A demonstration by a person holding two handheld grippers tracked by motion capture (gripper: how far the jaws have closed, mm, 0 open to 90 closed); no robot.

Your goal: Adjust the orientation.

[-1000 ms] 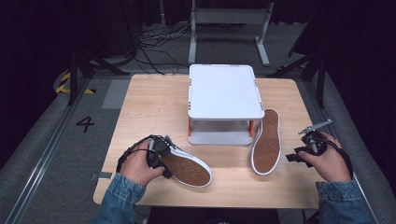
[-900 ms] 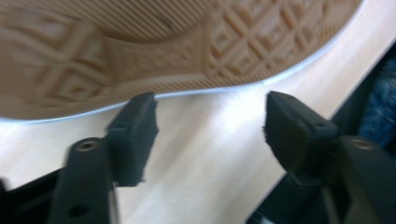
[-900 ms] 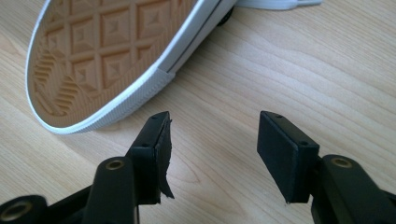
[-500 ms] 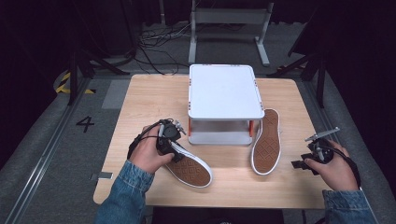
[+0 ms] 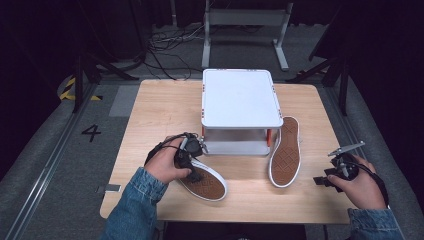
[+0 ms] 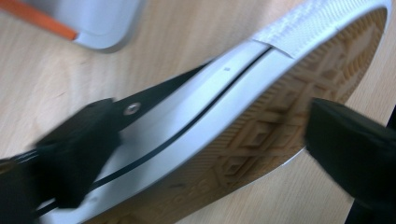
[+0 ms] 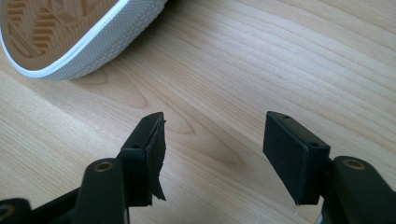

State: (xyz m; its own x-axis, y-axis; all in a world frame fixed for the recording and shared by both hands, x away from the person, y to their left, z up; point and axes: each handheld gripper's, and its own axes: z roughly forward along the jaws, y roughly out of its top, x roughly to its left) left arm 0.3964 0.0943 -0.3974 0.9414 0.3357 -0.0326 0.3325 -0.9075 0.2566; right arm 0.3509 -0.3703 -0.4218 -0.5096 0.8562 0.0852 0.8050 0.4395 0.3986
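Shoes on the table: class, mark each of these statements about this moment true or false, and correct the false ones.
1. Both shoes lie sole up. True: the left shoe and the right shoe show brown tread.
2. The right gripper is clamped on a shoe. False: its jaws stand open over bare table, apart from the shoe.
3. The left gripper straddles the left shoe. True: in the left gripper view one jaw lies on each side of the sole.
4. A shoe rests on top of the white stand. False: its top is bare; both shoes lie on the table.
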